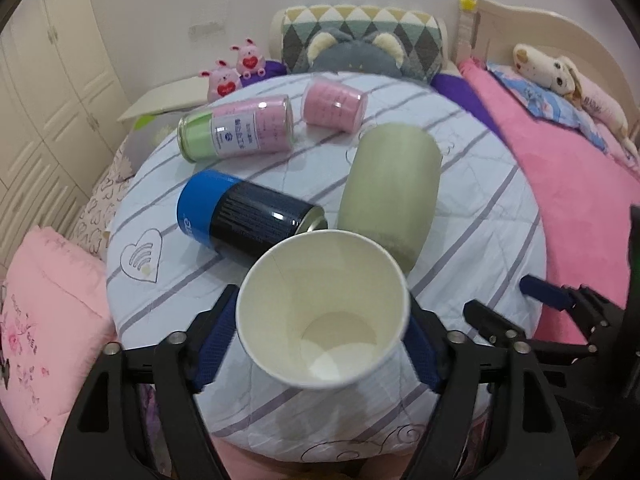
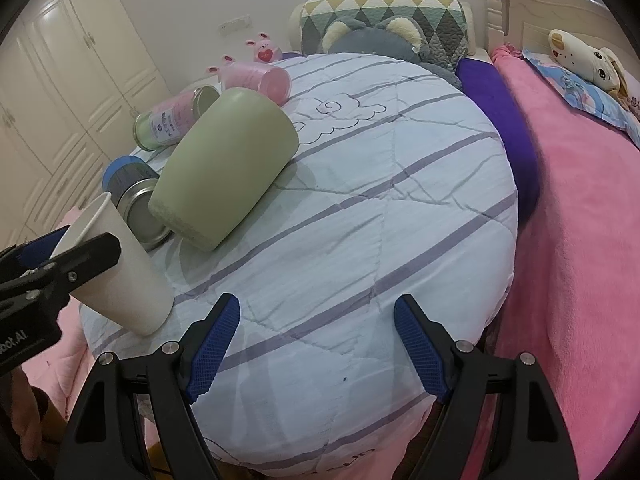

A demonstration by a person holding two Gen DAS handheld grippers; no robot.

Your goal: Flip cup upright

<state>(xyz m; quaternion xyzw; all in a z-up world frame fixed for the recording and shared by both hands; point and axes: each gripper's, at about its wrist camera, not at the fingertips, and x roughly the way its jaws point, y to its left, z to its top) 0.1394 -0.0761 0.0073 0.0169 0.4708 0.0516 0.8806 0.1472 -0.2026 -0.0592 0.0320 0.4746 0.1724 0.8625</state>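
A white paper cup is held mouth-up between the blue pads of my left gripper, tilted, its base near the striped round cushion. In the right wrist view the same cup leans at the cushion's left edge, its base touching the cushion, with the left gripper's finger across it. My right gripper is open and empty over the cushion's near edge. It shows in the left wrist view to the right of the cup.
A green cup lies on its side behind the paper cup. A blue-and-black can, a pink-and-green jar and a pink container also lie on the cushion. Pink bedding, pillows and plush toys surround it.
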